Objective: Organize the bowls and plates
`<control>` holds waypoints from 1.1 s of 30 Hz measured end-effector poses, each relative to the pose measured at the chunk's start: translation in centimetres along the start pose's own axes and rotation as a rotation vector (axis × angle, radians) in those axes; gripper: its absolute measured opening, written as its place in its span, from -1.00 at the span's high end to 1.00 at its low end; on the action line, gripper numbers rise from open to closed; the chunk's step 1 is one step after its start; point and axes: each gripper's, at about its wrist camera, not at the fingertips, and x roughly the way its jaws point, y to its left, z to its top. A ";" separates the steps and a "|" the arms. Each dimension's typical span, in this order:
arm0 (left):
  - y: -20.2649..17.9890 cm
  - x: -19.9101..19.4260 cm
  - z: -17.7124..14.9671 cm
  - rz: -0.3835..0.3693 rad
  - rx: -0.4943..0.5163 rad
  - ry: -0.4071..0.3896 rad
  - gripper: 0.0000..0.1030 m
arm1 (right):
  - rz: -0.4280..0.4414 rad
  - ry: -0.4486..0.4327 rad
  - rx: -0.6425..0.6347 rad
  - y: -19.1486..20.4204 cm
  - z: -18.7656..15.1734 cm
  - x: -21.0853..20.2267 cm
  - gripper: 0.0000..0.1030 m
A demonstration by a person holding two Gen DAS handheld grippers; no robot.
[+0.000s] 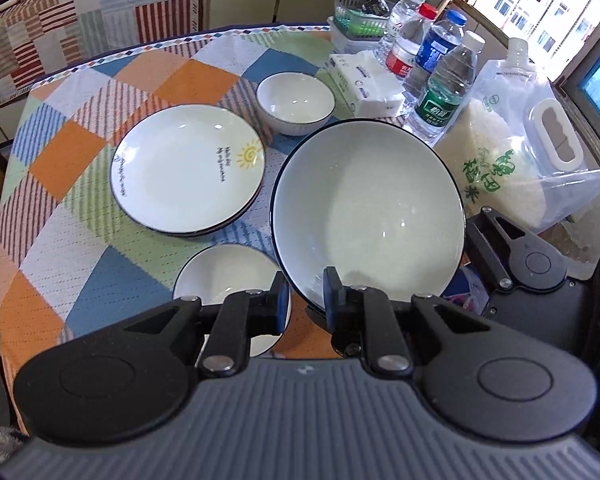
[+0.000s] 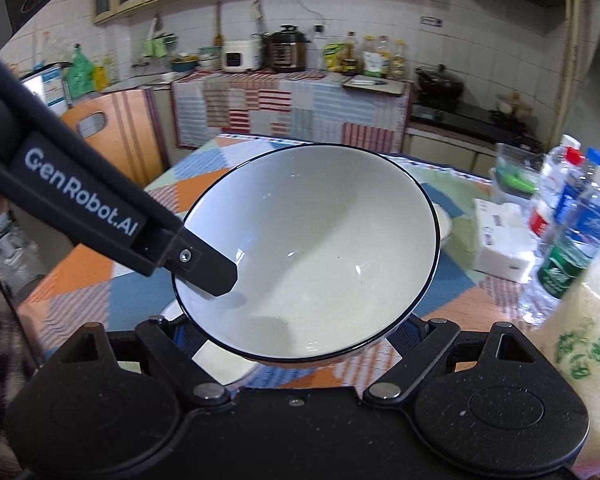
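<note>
Left wrist: my left gripper [image 1: 306,300] pinches the big bowl's [image 1: 366,216] near rim, tilted above the table [image 1: 80,184]
Plates [image 1: 188,168] stacked; small bowl [image 1: 295,103] and another dish [image 1: 220,276] still loose; right gripper [image 2: 300,340] under the bowl, jaw state unclear

The large bowl [image 1: 368,208] was white with a dark rim, the plate [image 1: 188,170] white with a yellow sun and dark lettering, the tablecloth [image 1: 80,184] patched in orange, blue, green and striped squares.
</note>
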 end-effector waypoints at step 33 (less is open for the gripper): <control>7.0 7.8 -4.2 0.091 -0.181 0.178 0.67 | 0.239 0.127 -0.069 3.4 -5.2 7.3 -0.71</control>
